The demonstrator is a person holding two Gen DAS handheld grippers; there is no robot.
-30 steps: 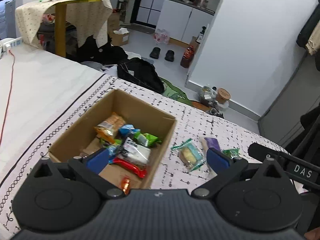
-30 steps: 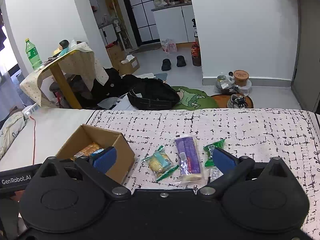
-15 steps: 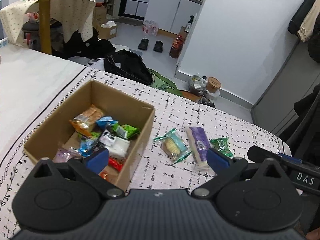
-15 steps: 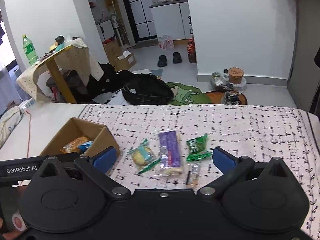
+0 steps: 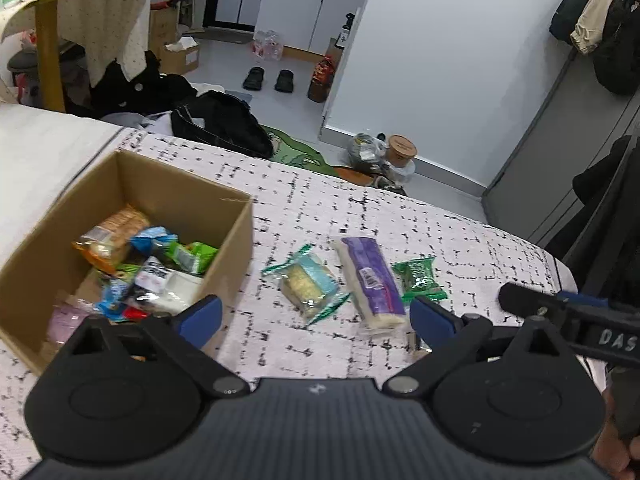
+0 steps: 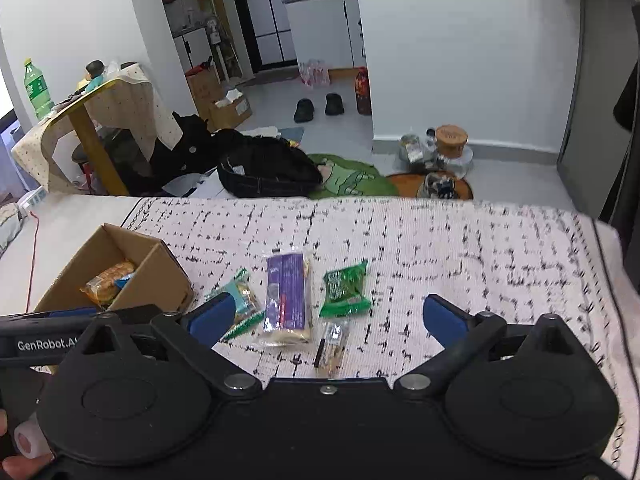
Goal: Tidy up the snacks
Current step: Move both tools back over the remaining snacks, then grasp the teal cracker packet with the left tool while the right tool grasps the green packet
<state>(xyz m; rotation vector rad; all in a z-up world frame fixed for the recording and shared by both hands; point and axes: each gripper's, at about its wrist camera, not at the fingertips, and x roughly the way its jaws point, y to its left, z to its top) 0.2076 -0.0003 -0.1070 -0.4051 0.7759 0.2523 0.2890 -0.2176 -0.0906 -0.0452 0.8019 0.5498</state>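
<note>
Both hand-held grippers, left [image 5: 316, 316] and right [image 6: 326, 314], gaped wide, holding nothing; purple snack pack [image 6: 287, 294] lay beside cardboard box [image 5: 224, 216].

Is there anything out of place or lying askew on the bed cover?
Four snacks lie loose outside the box: a teal packet, a purple pack, a green packet and a small clear packet, each turned at a different angle.
</note>
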